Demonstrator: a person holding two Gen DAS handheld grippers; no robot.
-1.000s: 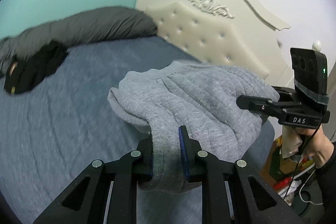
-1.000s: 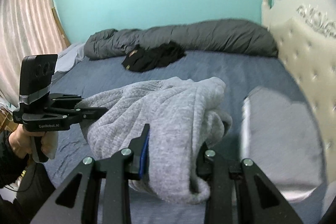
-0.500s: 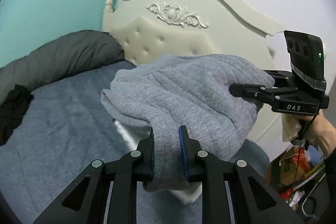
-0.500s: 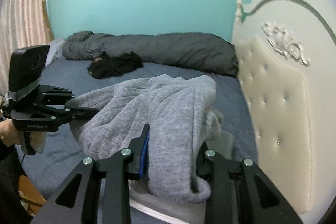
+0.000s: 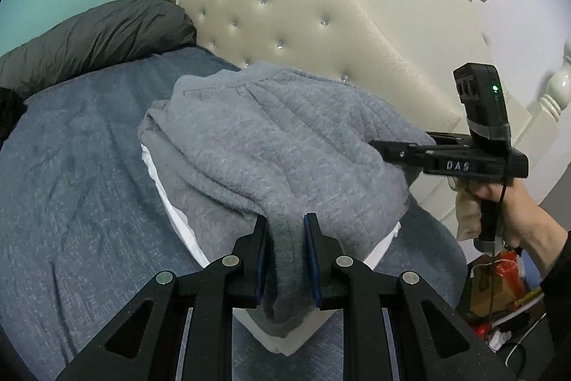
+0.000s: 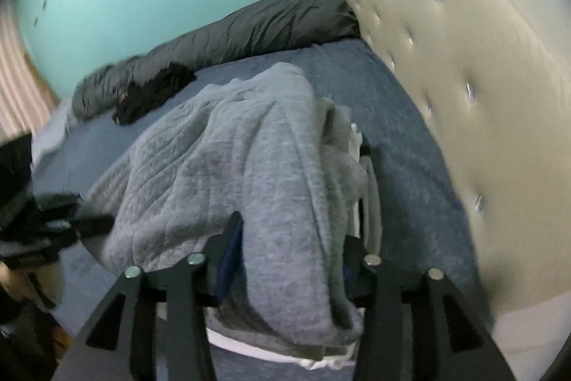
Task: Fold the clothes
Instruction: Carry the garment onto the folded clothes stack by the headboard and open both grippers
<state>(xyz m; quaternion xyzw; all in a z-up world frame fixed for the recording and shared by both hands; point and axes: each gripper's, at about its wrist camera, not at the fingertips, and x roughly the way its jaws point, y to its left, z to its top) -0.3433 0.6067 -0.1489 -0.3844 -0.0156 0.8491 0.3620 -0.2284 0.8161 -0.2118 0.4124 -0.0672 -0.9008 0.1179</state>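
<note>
Here, the folded grey sweater (image 5: pixel 271 145) is held over a white pile (image 5: pixel 167 199) on the blue bed (image 5: pixel 78 188), near the cream headboard (image 5: pixel 307 34). The jaws of the left gripper (image 5: pixel 285 256) and of the right gripper (image 6: pixel 296 259) are each clamped on its edge.

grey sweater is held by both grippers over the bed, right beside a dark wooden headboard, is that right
Not quite. The grey sweater is held by both the left gripper and the right gripper over the bed, but the headboard is cream and button-tufted with a carved crest, not dark wood. The left wrist view shows it plainly.
</note>
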